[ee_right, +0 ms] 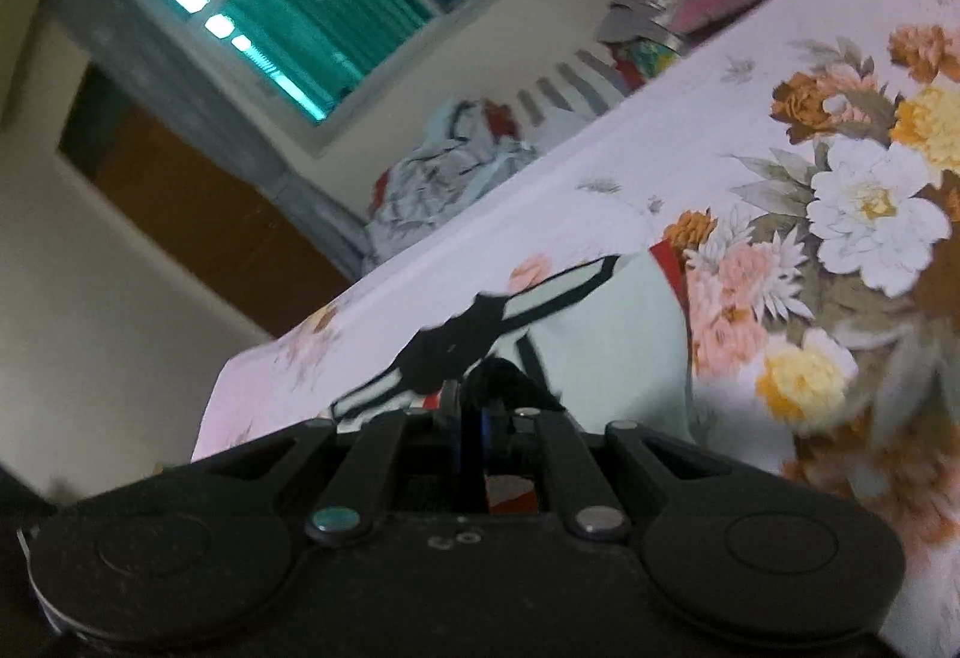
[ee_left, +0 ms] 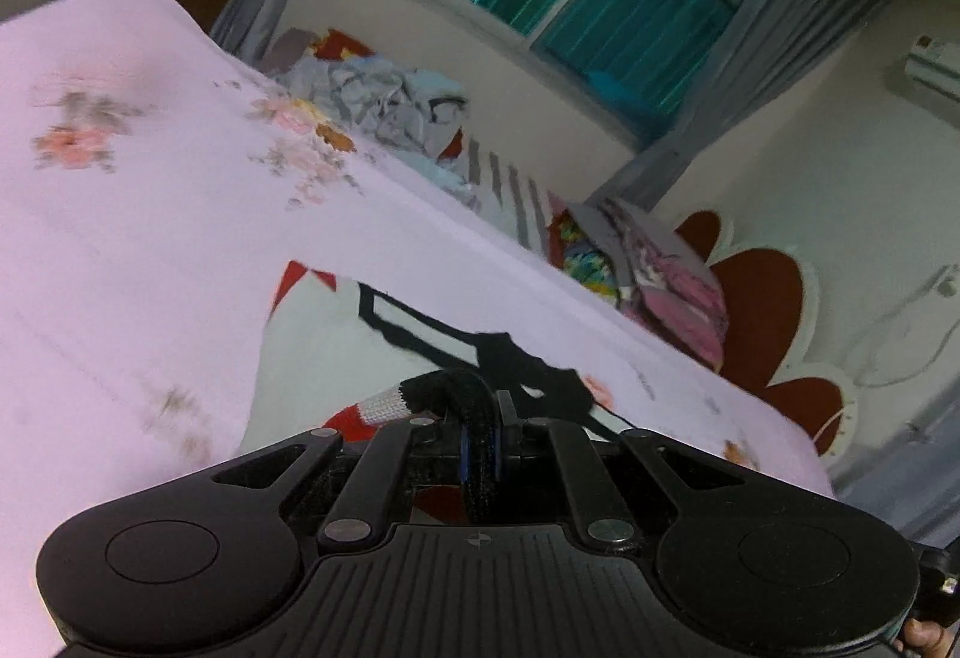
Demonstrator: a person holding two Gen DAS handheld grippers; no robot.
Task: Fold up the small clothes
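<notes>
Left wrist view: no bins or baskets, just a loose clothes pile at 12 o'clock on the far edge of the floral bedsheet, with a pink pillow at 2 o'clock. The left gripper is pinched tight on the black trim of the small white garment lying dead centre.

Right wrist view: same pile at 12 o'clock, sheet running to 3. The right gripper is clamped on the garment's black edge.
</notes>
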